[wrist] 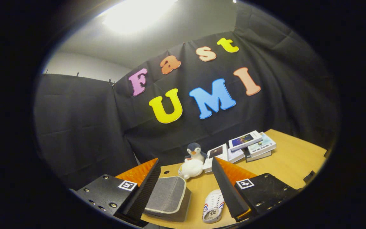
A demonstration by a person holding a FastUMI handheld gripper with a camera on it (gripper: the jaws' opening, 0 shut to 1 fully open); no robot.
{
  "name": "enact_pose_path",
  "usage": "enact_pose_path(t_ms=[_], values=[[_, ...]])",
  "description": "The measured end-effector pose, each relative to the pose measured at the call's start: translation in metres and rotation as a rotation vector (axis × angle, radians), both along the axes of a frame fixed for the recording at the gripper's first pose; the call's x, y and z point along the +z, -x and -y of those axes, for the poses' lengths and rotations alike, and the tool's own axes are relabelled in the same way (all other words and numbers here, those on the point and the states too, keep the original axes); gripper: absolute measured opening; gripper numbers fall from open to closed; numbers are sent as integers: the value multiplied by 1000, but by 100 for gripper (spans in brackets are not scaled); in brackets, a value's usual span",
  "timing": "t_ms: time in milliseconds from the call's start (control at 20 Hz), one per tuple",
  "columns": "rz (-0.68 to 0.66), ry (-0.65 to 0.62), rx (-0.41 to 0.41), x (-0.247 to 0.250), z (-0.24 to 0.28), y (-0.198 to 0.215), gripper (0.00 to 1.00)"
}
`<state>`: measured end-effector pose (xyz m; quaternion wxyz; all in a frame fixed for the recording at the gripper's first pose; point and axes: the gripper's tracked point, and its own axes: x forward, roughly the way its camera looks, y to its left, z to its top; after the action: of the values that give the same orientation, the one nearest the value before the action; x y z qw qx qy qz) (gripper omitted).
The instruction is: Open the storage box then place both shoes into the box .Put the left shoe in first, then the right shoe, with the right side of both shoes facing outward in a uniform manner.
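Note:
My gripper (186, 187) is open and held above the wooden table (294, 162), its fingers wide apart with nothing between them. Below the gap, close to the left finger, sits a grey fabric storage box (168, 197) with a pale trim; its lid looks closed. A white shoe (213, 206) with red and blue stripes lies on the table just inside the right finger, toe pointing away from me. Part of it is hidden by that finger.
A plush penguin (196, 151) stands beyond the fingers, with a white plush toy (191, 168) in front of it. Several books (245, 146) lie stacked further back to the right. The booth's black cloth wall closes off the back.

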<state>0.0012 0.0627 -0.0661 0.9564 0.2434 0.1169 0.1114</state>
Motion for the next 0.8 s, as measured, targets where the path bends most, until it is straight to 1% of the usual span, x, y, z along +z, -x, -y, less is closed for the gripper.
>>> enact_pose_path(t_ms=[200, 400, 650, 800], values=[[-128, -171, 52, -30, -17, 2, 98], [-248, -316, 85, -61, -31, 2, 98], [-358, -437, 154, -96, -58, 4, 98], [-427, -488, 187, -116, -71, 6, 98]])
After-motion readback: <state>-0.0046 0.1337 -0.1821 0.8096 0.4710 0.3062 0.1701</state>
